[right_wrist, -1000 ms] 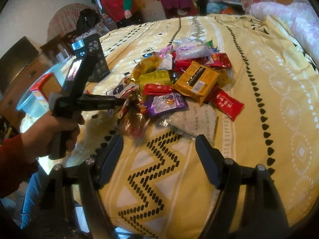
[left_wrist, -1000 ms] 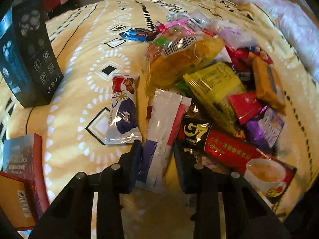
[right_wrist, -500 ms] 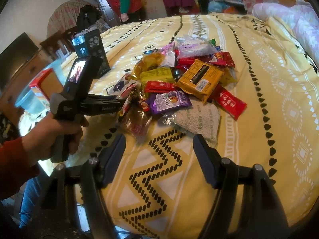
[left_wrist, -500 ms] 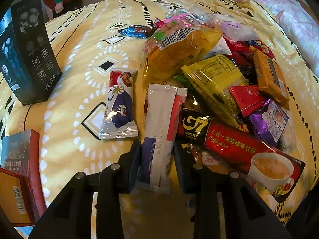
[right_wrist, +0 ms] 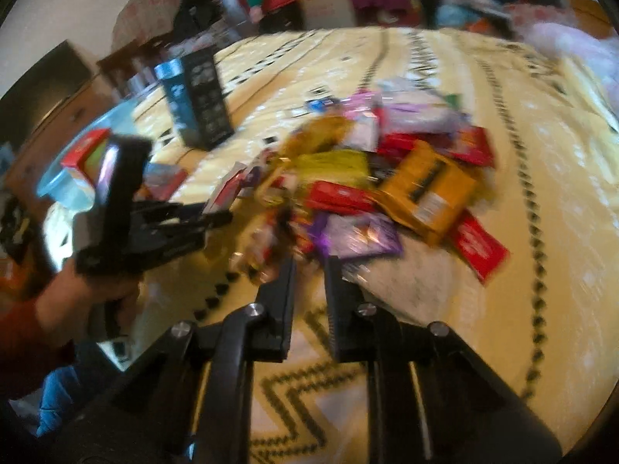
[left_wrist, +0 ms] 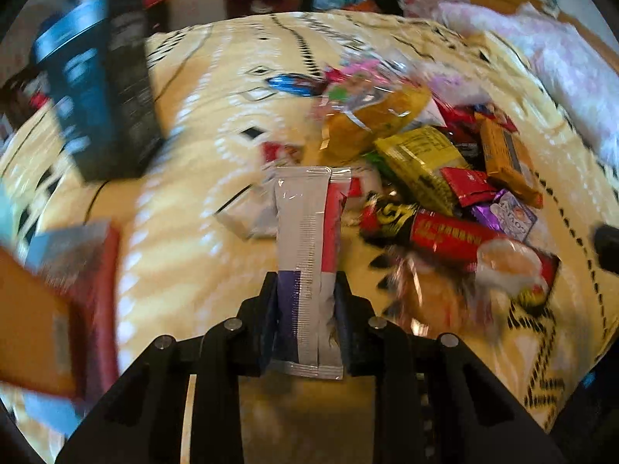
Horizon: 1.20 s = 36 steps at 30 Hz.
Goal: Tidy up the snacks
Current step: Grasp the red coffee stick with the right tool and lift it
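Observation:
My left gripper is shut on a long white, red and purple snack sachet and holds it lifted off the yellow patterned bedspread. The snack pile lies to its right: a yellow bag, red G7 coffee packet, orange box, purple packet. In the right wrist view my right gripper has its jaws close together with a narrow gap, nothing between them, just in front of the pile. The left gripper shows there at left with the sachet.
A black and blue box stands upright at the left of the bed. A red box lies near the left edge. A blue tub holding a red box sits beyond the bed's left edge. Pink bedding lies at the right.
My left gripper has closed on the sachet and lifted it off the bed, swinging left. My right gripper's jaws have come from wide open to nearly shut and moved closer to the pile.

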Motion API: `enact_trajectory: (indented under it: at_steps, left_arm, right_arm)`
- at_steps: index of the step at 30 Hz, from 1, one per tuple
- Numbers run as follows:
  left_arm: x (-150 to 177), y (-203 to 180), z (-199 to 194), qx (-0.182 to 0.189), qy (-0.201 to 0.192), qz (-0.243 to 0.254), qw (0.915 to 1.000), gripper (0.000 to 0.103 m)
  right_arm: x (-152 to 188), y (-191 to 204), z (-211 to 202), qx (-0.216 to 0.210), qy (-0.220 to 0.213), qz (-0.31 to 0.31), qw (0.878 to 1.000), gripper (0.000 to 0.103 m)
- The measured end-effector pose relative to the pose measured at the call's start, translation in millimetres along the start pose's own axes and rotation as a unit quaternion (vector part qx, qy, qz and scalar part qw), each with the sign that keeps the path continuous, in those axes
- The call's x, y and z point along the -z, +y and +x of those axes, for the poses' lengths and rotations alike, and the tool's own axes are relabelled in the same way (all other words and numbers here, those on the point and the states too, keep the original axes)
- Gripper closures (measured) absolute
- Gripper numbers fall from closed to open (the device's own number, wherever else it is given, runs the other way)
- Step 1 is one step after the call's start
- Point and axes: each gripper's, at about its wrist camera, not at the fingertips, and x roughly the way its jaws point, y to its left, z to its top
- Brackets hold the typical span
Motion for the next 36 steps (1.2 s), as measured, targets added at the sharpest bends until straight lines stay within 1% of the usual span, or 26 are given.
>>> enact_trajectory:
  at_steps: [1,2,3,4,6,8,9,10,12,13,14,15,17,19,20,22,25,29,33,35,36]
  left_arm:
    - [6.0,4.6,-6.6,-0.002,-0.002,-0.007,1.0000,0.076]
    - [11.4,8.6,-11.6,-0.001,-0.003,-0.013,0.9999,0.076]
    - [14.5,11.7,-13.9,-0.001,-0.003,-0.018,0.9998,0.076]
    - [18.9,13.9,-17.3,0.000,-0.003,-0.023,0.9997,0.076]
    - [24.8,16.5,-21.0,0.004,-0.001,-0.031,0.9995,0.076]
    - [31.2,17.3,-24.7,0.006,-0.003,-0.036,0.9993,0.076]
    - [32.7,18.2,-23.5,0.008,0.000,-0.038,0.9993,0.076]
    - [34.3,18.9,-22.3,0.009,0.003,-0.039,0.9992,0.076]
    - [38.6,20.8,-20.8,0.011,0.008,-0.043,0.9990,0.076]
    - [39.9,20.9,-20.9,0.013,0.009,-0.043,0.9989,0.076]
    - [40.0,19.4,-21.4,0.015,0.008,-0.043,0.9989,0.076]
    - [40.2,19.2,-22.7,0.016,0.006,-0.043,0.9989,0.076]
    - [39.5,17.9,-28.4,0.028,-0.001,-0.045,0.9986,0.076]
    - [38.1,17.4,-36.0,0.034,-0.012,-0.042,0.9985,0.076]
    - [36.2,18.6,-43.0,0.046,-0.022,-0.046,0.9977,0.076]
    - [32.9,19.8,-54.9,0.057,-0.036,-0.048,0.9966,0.076]
    - [23.9,23.7,-82.1,0.076,-0.064,-0.052,0.9937,0.076]
    - [7.9,30.6,-119.9,0.081,-0.102,-0.052,0.9901,0.076]
    - [-14.7,50.4,-163.0,0.070,-0.141,-0.057,0.9858,0.076]
    - [-24.6,69.7,-186.4,0.054,-0.161,-0.066,0.9832,0.076]
    - [-30.1,84.9,-202.4,0.038,-0.175,-0.073,0.9812,0.076]
  right_arm:
    - [-6.9,3.9,7.0,-0.008,0.007,-0.009,1.000,0.067]
    - [-16.4,9.1,17.0,-0.017,0.015,-0.020,1.000,0.055]
    - [-23.1,13.2,25.0,-0.022,0.017,-0.026,0.999,0.037]
    - [-28.8,16.1,32.9,-0.028,0.021,-0.030,0.999,0.034]
    - [-40.3,21.3,54.3,-0.033,0.038,-0.031,0.998,0.035]
    - [-45.4,27.1,74.0,-0.023,0.061,-0.044,0.997,0.036]
    - [-45.9,30.3,90.6,-0.014,0.084,-0.055,0.995,0.038]
    - [-44.7,30.9,101.1,-0.009,0.102,-0.059,0.993,0.046]
    - [-36.8,29.4,122.5,0.007,0.137,-0.065,0.988,0.056]
    - [-34.2,29.9,125.3,0.020,0.137,-0.071,0.988,0.062]
    - [-33.1,29.1,124.8,0.030,0.133,-0.073,0.988,0.067]
    - [-33.3,27.0,121.0,0.036,0.125,-0.066,0.989,0.079]
    - [-34.2,23.7,111.3,0.030,0.111,-0.051,0.992,0.087]
    - [-34.3,24.4,95.1,0.024,0.088,-0.044,0.995,0.087]
    - [-33.4,25.6,85.4,0.020,0.075,-0.040,0.996,0.087]
    - [-34.1,29.3,68.4,0.020,0.052,-0.034,0.998,0.087]
    - [-35.8,37.1,43.3,0.030,0.012,-0.031,0.999,0.087]
    - [-53.9,46.2,13.0,0.041,-0.037,-0.032,0.998,0.087]
    - [-85.7,67.1,-2.3,0.035,-0.075,-0.050,0.995,0.087]
    - [-107.1,83.4,-9.5,0.025,-0.095,-0.063,0.993,0.087]
    - [-121.7,95.2,-14.7,0.017,-0.108,-0.071,0.991,0.087]
